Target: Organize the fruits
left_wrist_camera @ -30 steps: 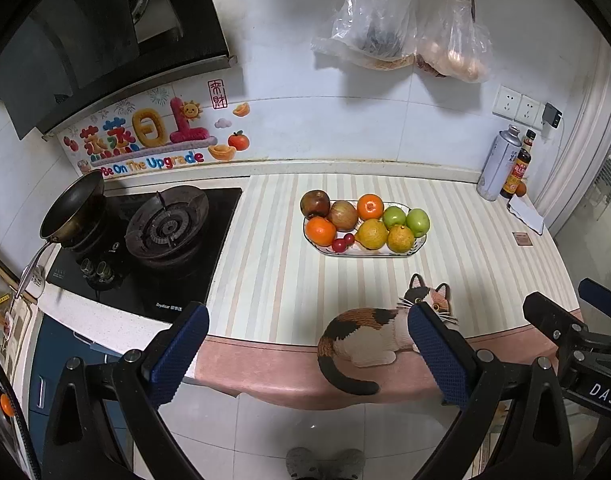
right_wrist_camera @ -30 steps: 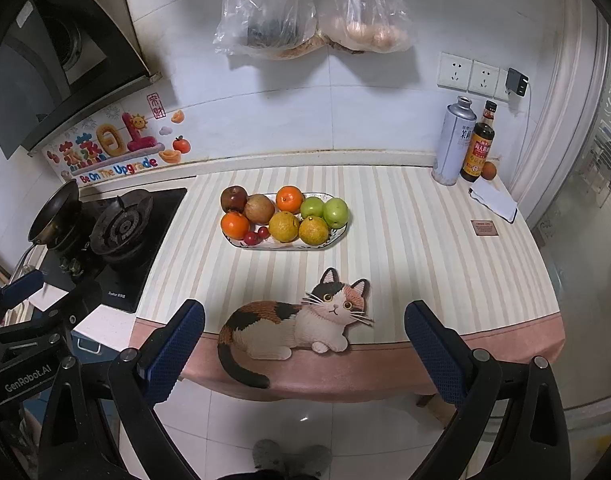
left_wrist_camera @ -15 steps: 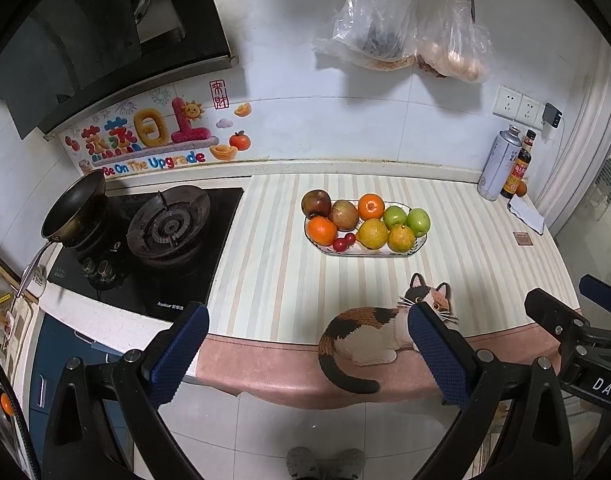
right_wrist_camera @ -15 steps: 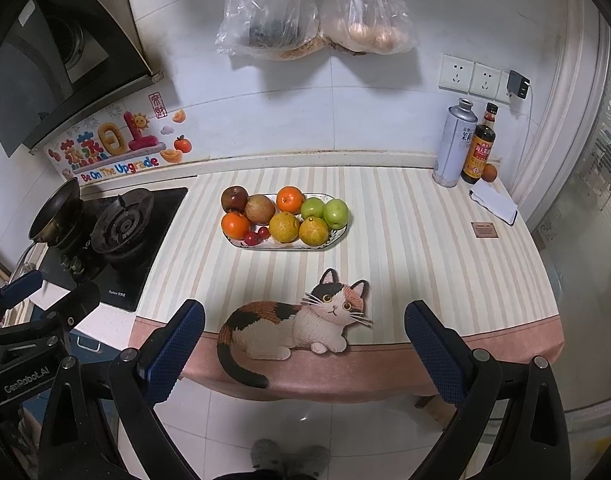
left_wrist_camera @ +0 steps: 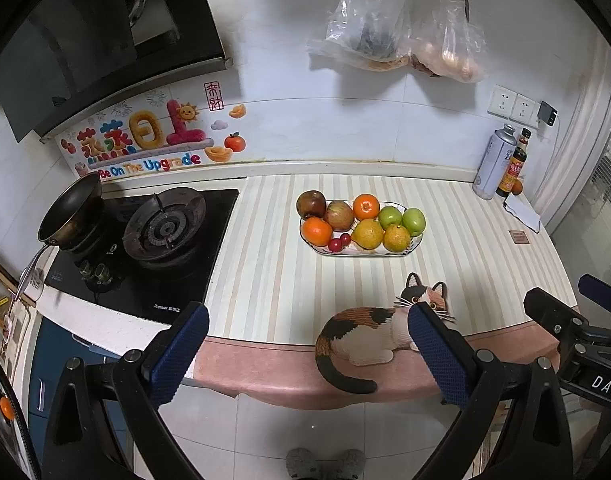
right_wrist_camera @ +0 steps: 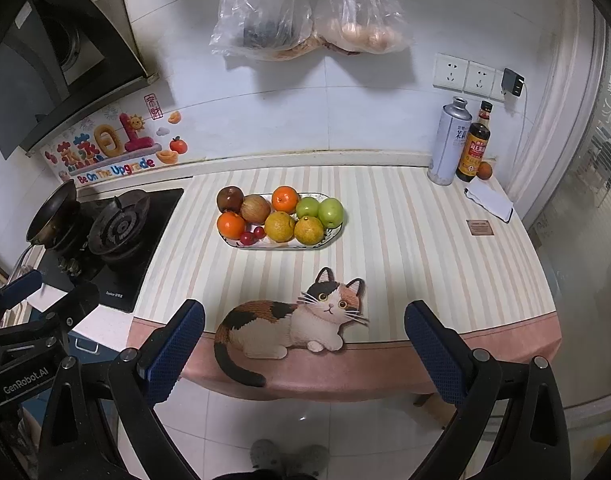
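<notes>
An oval plate (left_wrist_camera: 413, 246) (right_wrist_camera: 233, 243) on the striped counter holds several fruits: a dark red apple (left_wrist_camera: 311, 204) (right_wrist_camera: 229, 199), a brownish apple (left_wrist_camera: 339, 215) (right_wrist_camera: 255, 209), oranges (left_wrist_camera: 317, 231) (right_wrist_camera: 285, 200), yellow citrus (left_wrist_camera: 368, 233) (right_wrist_camera: 279, 227), two green apples (left_wrist_camera: 413, 221) (right_wrist_camera: 331, 212) and small red cherries (left_wrist_camera: 335, 244) (right_wrist_camera: 247, 237). My left gripper (left_wrist_camera: 307, 354) is open and empty, held in front of the counter edge, well short of the plate. My right gripper (right_wrist_camera: 305, 352) is open and empty, likewise short of the counter.
A cat-shaped mat (left_wrist_camera: 369, 332) (right_wrist_camera: 289, 324) lies at the counter's front edge. A gas hob (left_wrist_camera: 161, 228) with a pan (left_wrist_camera: 71, 208) is at the left. A can (right_wrist_camera: 449, 140), a sauce bottle (right_wrist_camera: 473, 144) and a small orange (right_wrist_camera: 484, 170) stand at the back right. Bags (right_wrist_camera: 305, 12) hang on the wall.
</notes>
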The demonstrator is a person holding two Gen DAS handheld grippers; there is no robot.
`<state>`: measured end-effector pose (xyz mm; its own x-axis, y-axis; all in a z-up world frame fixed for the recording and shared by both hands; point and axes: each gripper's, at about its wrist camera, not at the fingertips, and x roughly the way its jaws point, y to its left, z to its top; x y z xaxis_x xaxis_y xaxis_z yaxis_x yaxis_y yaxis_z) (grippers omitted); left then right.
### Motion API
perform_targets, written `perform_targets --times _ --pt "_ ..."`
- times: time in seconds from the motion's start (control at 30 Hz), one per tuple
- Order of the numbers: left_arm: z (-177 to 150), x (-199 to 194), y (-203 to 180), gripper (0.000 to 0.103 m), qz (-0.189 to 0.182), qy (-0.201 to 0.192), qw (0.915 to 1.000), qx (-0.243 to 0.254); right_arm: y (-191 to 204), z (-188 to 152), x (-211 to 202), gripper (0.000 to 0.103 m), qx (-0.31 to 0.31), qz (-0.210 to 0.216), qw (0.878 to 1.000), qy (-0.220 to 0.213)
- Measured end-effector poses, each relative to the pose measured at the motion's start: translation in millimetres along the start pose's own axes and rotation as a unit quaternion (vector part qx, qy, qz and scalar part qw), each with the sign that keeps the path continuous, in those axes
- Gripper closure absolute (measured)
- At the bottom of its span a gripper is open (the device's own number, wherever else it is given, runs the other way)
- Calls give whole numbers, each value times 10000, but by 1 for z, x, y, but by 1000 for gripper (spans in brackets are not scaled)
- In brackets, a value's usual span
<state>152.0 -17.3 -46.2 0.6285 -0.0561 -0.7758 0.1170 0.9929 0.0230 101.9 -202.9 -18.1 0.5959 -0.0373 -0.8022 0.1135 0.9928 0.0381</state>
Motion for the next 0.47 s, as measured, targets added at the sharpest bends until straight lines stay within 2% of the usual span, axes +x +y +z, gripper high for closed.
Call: perform_targets --times 0.47 --pt "0 -1 -2 1 -9 -82 10000 36 1 -2 1 1 -10 5 10000 15"
